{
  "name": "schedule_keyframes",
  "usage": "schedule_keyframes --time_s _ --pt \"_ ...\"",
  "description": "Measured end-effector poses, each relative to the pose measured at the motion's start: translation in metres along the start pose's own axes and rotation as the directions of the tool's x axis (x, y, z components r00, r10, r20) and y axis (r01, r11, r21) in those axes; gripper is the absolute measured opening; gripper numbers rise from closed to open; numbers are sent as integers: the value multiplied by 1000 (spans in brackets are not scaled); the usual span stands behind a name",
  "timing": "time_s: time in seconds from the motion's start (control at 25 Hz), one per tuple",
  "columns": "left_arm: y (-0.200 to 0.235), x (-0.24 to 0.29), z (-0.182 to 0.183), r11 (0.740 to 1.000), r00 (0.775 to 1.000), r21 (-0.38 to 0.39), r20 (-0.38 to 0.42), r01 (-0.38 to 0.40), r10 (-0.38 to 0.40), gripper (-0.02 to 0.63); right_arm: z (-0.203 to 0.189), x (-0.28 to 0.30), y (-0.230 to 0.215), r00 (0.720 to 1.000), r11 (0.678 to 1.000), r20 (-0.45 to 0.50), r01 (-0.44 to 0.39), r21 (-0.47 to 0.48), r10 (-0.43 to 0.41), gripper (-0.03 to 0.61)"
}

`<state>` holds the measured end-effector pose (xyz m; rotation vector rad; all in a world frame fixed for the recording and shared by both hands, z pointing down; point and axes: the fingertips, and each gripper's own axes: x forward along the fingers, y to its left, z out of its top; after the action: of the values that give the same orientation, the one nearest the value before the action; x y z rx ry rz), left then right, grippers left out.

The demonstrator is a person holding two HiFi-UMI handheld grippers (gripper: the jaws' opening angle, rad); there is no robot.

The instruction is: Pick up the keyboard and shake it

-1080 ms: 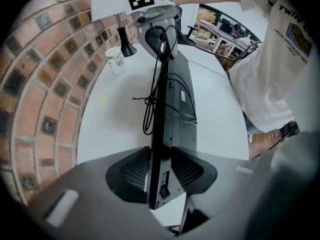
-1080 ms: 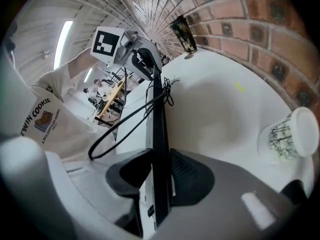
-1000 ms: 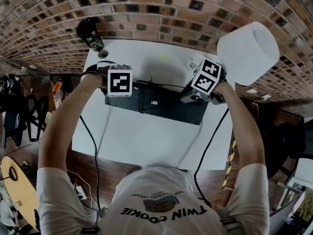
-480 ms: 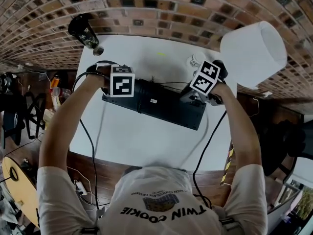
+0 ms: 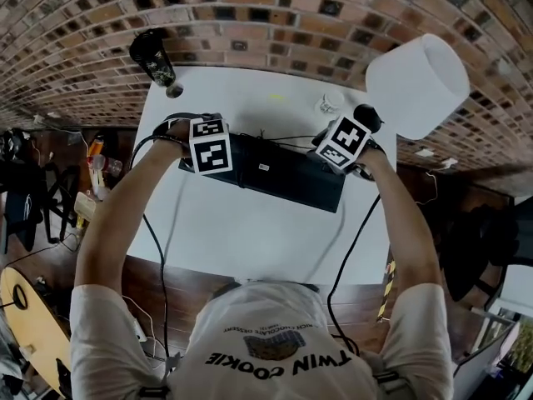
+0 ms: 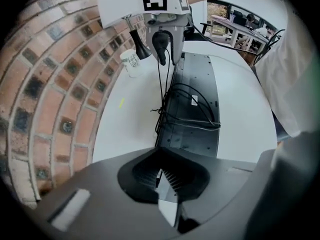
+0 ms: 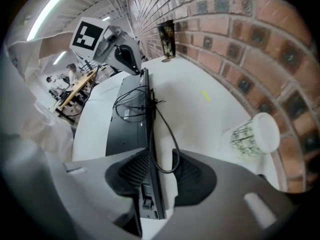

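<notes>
Spanned the keyboard point(image 5: 283, 173) over the table point(image 5: 250, 232) between grippers: left gripper point(image 6: 159, 176) squeezed fully together, right gripper point(image 7: 155, 176) loosely apart around its edge. Could have slipped free once shaken.

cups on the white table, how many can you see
2. A white patterned cup stands at the table's far edge, on the right side. A tall dark cup stands at its far-left corner. The person's arms may hide others.
</notes>
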<state>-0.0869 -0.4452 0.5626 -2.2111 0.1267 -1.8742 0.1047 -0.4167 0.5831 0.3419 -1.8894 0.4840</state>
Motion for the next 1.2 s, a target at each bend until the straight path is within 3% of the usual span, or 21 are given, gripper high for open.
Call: schedule_keyframes --time_s 0.2,0.4,0.72,0.96,1.2 --pt "-21 -32 18 995 994 -80 89 -54 61 6 7 -25 16 987 991 98 118 69 -125 123" --pt "-48 -64 30 976 971 -188 192 -109 145 6 15 -36 60 970 980 156 168 110 -184 120" --pt "-108 -116 53 930 899 -317 329 -184 290 6 28 -52 156 936 970 261 208 125 -234 110" --pt "-152 -156 68 879 836 -442 402 -180 373 6 37 -56 229 901 968 357 210 135 -245 107" --pt "-196 -183 70 807 780 -572 433 -149 451 6 44 -62 289 845 964 470 186 189 -255 103"
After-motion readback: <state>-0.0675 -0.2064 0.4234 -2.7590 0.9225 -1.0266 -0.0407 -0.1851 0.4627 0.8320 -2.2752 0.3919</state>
